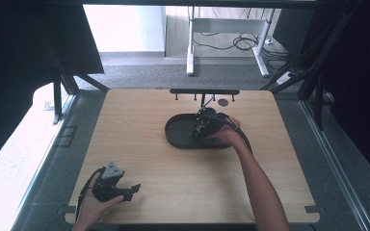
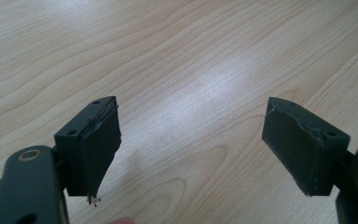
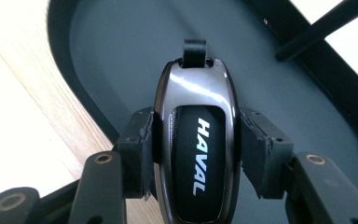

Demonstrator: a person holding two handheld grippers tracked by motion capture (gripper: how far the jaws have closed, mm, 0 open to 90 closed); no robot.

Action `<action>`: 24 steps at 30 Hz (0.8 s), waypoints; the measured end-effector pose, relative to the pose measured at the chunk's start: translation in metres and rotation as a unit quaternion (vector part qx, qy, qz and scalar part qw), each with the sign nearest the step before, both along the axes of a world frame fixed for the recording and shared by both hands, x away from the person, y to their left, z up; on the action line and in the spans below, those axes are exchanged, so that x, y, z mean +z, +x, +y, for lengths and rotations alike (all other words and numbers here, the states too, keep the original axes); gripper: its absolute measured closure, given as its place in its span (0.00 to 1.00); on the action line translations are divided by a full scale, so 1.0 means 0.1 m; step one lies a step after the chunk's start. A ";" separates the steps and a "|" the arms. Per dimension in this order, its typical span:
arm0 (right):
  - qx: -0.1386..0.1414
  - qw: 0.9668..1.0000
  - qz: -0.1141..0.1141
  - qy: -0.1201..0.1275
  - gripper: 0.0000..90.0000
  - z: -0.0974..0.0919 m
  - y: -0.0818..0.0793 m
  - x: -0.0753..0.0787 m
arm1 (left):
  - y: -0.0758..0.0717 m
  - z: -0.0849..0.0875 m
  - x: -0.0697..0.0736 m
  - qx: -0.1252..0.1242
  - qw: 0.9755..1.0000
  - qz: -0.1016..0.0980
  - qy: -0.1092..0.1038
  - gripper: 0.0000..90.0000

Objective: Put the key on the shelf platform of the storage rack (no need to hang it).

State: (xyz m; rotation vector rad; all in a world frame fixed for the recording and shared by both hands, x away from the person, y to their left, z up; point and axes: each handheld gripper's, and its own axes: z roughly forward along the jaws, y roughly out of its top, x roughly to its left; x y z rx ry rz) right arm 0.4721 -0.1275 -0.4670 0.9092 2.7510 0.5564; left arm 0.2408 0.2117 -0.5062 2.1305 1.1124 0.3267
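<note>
We note the right gripper (image 3: pixel 196 154), jaws pinching a HAVAL car key (image 3: pixel 196 144) over the dark oval tray (image 1: pixel 176 134). Left gripper (image 2: pixel 191 149) low over bare desk (image 1: pixel 183 187), jaws spread.

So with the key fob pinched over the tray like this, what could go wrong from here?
1. The glossy black HAVAL key fob is held only by its smooth curved sides between the right gripper fingers; it might slip or twist.
2. It hangs over the dark oval tray, so a drop could scuff it.
3. The black hook rack stands close behind; lifting carelessly could knock it.
</note>
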 end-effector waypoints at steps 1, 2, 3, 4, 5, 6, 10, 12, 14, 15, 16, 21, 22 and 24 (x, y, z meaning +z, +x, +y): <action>0.001 1.000 0.000 -0.008 0.55 0.00 0.00 -0.02 | 0.00 0.00 0.00 0.000 1.000 0.001 0.001 0.22; 0.000 1.000 0.000 -0.014 0.55 0.00 0.00 -0.04 | 0.00 0.00 0.00 0.000 1.000 0.001 0.001 0.22; 0.000 1.000 -0.002 -0.015 0.55 0.00 0.00 -0.05 | 0.00 0.00 0.00 0.000 1.000 0.001 0.001 0.22; -0.001 1.000 0.000 -0.014 0.55 -0.01 0.01 -0.06 | 0.00 0.00 0.00 0.000 1.000 0.001 0.001 0.22; -0.003 1.000 0.001 -0.014 0.55 -0.01 0.01 -0.07 | 0.00 -0.01 -0.01 0.000 1.000 0.001 0.002 0.22; -0.005 1.000 0.004 -0.015 0.55 -0.02 0.01 -0.08 | 0.00 -0.01 -0.01 -0.001 1.000 0.001 0.002 0.22; -0.014 1.000 0.007 -0.025 0.55 -0.06 0.04 -0.13 | 0.00 -0.02 -0.02 -0.004 1.000 0.004 0.005 0.22; -0.021 0.999 0.010 -0.026 0.55 -0.09 0.06 -0.16 | 0.01 -0.02 -0.02 -0.004 1.000 0.004 0.005 0.22; -0.023 0.999 0.010 -0.031 0.55 -0.12 0.07 -0.18 | 0.01 -0.01 -0.02 -0.002 1.000 0.006 0.006 0.22; -0.029 0.999 0.014 -0.035 0.55 -0.13 0.07 -0.20 | 0.01 -0.01 -0.03 -0.003 1.000 0.006 0.006 0.22; -0.028 0.999 0.013 -0.036 0.55 -0.14 0.08 -0.22 | 0.01 -0.01 -0.03 -0.002 1.000 0.006 0.006 0.22; -0.033 0.998 0.016 -0.046 0.55 -0.16 0.09 -0.28 | 0.01 -0.02 -0.03 -0.004 1.000 0.006 0.006 0.22; -0.034 0.998 0.018 -0.047 0.54 -0.16 0.09 -0.29 | 0.01 -0.02 -0.03 -0.004 1.000 0.006 0.006 0.22; -0.035 0.998 0.021 -0.048 0.54 -0.17 0.10 -0.32 | 0.01 -0.02 -0.03 -0.004 1.000 0.007 0.007 0.22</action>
